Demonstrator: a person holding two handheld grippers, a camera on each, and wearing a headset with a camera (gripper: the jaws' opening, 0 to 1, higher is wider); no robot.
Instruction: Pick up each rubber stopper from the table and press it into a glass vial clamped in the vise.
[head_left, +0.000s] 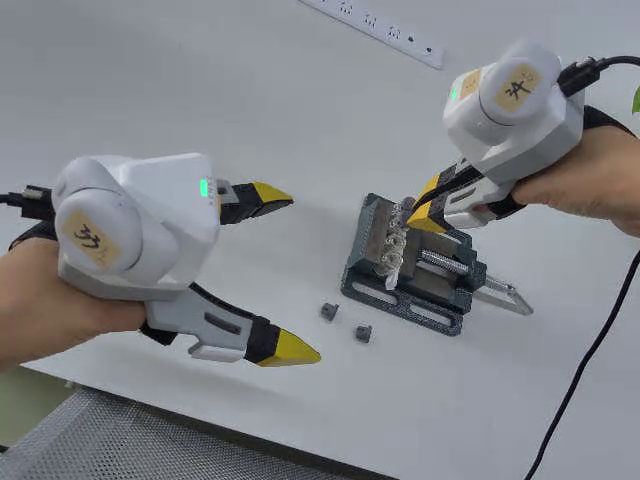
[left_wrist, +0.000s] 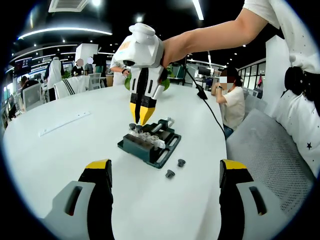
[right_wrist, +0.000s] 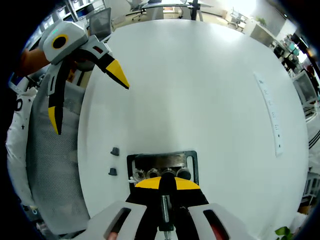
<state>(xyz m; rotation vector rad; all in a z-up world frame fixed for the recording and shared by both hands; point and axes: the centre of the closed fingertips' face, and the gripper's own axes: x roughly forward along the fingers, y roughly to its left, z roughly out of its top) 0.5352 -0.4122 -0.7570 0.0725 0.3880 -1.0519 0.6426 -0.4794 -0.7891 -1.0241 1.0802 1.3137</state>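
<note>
A dark grey vise (head_left: 436, 305) (left_wrist: 161, 150) (right_wrist: 190, 160) clamps a row of glass vials (head_left: 391, 248) (left_wrist: 148, 136) (right_wrist: 152, 174). The vial at one end of the row carries a dark stopper (right_wrist: 184, 174). Two loose grey rubber stoppers (head_left: 329, 311) (head_left: 363, 333) (left_wrist: 170, 173) (right_wrist: 115, 151) lie on the white table just in front of the vise. My right gripper (head_left: 420, 216) (left_wrist: 141, 114) (right_wrist: 161, 183) hangs directly over the vials, its yellow tips shut together with nothing visible between them. Off to the left, above the table, my left gripper (head_left: 285, 272) (left_wrist: 165, 165) (right_wrist: 88, 102) is open and holds nothing.
A white power strip (head_left: 375, 22) (right_wrist: 270, 112) lies at the far side of the table. A black cable (head_left: 590, 350) runs down from the right gripper. A mesh chair (head_left: 90, 440) sits below the near table edge. People sit at desks in the background.
</note>
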